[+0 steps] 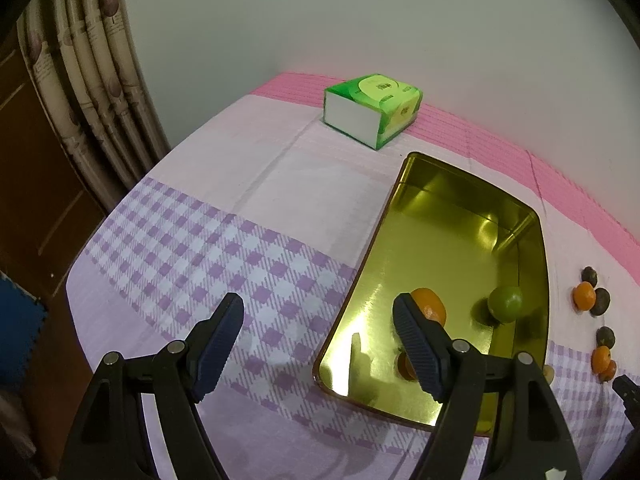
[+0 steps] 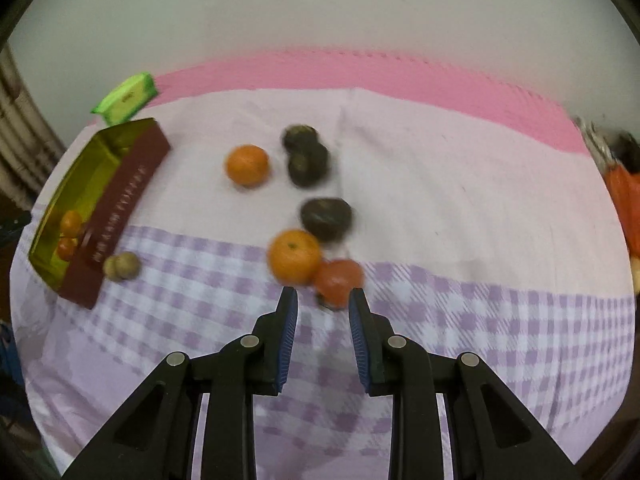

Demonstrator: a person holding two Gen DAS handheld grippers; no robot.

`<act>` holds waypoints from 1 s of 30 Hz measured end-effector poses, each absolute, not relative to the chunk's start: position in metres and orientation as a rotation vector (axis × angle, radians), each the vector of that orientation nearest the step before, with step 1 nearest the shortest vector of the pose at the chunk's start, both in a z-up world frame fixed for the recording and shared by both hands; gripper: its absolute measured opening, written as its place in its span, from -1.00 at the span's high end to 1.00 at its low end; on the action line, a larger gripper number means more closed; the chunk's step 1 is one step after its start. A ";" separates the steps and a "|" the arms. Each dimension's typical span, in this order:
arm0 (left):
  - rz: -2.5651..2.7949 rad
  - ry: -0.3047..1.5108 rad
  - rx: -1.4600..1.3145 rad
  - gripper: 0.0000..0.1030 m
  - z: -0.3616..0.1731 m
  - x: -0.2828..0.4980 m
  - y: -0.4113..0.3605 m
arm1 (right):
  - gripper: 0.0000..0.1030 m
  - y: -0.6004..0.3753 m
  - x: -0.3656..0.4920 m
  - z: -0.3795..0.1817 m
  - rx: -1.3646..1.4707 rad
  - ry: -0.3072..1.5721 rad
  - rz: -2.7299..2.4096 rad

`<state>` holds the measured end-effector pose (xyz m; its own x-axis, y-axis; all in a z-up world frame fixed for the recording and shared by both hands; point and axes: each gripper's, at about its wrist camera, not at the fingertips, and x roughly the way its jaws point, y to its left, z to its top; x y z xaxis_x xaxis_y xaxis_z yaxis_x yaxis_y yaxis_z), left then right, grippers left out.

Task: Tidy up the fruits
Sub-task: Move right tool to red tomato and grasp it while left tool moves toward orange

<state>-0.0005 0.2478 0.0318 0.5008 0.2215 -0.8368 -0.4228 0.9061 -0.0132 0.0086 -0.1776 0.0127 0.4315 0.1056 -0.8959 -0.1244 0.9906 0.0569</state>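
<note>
A gold tin tray with dark red outer walls lies on the checked cloth. It holds an orange and a green fruit. My left gripper is open and empty, one finger over the tray's near left corner. My right gripper is open and empty, just short of a red-orange fruit and an orange. Further off lie another orange and three dark fruits. A small tan fruit rests against the tray wall.
A green tissue box stands at the back near the wall. A curtain hangs at the left past the table edge. Orange items sit at the far right edge.
</note>
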 end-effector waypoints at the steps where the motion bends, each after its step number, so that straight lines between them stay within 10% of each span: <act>1: 0.392 0.970 -0.226 -0.43 0.032 0.000 0.247 | 0.46 -0.178 0.008 0.010 -0.015 1.118 0.145; 30: 0.263 0.899 -0.122 -0.43 0.046 0.004 0.205 | 0.32 -0.175 0.044 -0.030 -0.034 1.071 0.118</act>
